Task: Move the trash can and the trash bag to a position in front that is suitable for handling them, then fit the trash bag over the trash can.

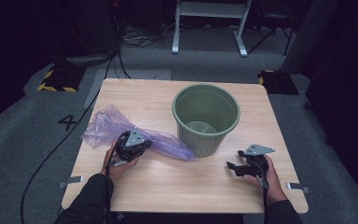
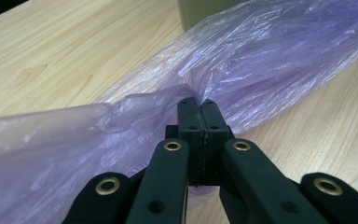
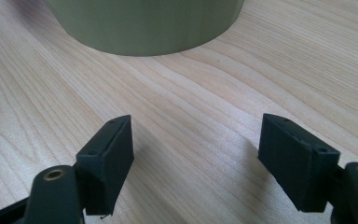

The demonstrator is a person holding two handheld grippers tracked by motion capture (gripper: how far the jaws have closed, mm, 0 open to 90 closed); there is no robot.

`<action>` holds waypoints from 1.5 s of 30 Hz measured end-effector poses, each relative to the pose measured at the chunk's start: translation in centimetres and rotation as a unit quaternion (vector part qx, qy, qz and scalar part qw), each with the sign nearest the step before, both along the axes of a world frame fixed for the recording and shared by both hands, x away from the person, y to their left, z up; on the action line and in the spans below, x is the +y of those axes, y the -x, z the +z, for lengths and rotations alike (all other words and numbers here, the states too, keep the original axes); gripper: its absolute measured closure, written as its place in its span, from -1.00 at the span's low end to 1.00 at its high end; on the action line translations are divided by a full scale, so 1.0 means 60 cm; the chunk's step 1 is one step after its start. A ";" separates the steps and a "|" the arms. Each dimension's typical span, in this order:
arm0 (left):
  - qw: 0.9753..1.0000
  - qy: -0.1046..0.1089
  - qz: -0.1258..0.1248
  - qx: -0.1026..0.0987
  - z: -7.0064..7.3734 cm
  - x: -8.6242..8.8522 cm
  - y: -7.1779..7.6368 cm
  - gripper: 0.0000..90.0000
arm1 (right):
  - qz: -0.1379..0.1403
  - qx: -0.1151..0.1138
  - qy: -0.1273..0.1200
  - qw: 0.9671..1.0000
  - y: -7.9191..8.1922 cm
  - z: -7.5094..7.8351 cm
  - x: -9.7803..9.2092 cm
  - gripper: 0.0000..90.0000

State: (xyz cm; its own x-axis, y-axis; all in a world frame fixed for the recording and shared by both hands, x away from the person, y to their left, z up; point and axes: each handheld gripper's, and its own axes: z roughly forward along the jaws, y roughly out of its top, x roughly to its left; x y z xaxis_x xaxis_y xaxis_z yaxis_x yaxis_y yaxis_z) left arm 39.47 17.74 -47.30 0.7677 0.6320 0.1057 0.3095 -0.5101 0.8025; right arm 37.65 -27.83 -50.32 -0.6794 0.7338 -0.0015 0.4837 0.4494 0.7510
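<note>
A crumpled purple plastic bag (image 1: 109, 125) lies on the wooden table (image 1: 158, 186), stretching from the left toward the foot of a green bin (image 1: 206, 117). My left gripper (image 1: 135, 140) is shut on the bag's middle; in the left gripper view the jaws (image 2: 198, 105) pinch a fold of the purple film (image 2: 261, 60). My right gripper (image 1: 235, 166) rests low over the table to the right of the bin, open, with bare wood between its pads (image 3: 109, 158). The bin's base (image 3: 144, 23) stands just ahead of it.
The bin stands upright and looks empty inside. Black cables (image 1: 56, 154) run over the grey floor at the left. Yellow-black striped blocks (image 1: 58, 79) and a white frame's legs (image 1: 209, 28) stand beyond the table's far edge.
</note>
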 end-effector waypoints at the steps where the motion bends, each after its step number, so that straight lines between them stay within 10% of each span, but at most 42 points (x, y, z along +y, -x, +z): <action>1: 1.000 0.003 0.000 0.000 0.001 0.000 0.000 0.99 | 0.000 0.000 0.000 1.000 0.000 0.000 0.000 -0.42; 19: 0.999 0.040 0.015 -0.021 0.034 0.020 -0.001 0.99 | 0.002 0.001 0.001 1.000 0.002 0.000 0.001 -0.44; 45: 0.989 0.111 0.039 -0.090 0.111 0.047 0.024 0.99 | 0.005 0.001 0.000 1.000 0.009 0.000 0.001 -0.44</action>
State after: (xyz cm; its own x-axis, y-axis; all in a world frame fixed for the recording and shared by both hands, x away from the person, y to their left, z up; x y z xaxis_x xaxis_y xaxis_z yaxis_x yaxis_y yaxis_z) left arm 38.05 20.58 -40.61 0.6974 0.7111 0.0891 0.1823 -0.2963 0.9375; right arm 37.10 -27.79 -50.34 -0.6860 0.7276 -0.0003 0.4809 0.4537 0.7503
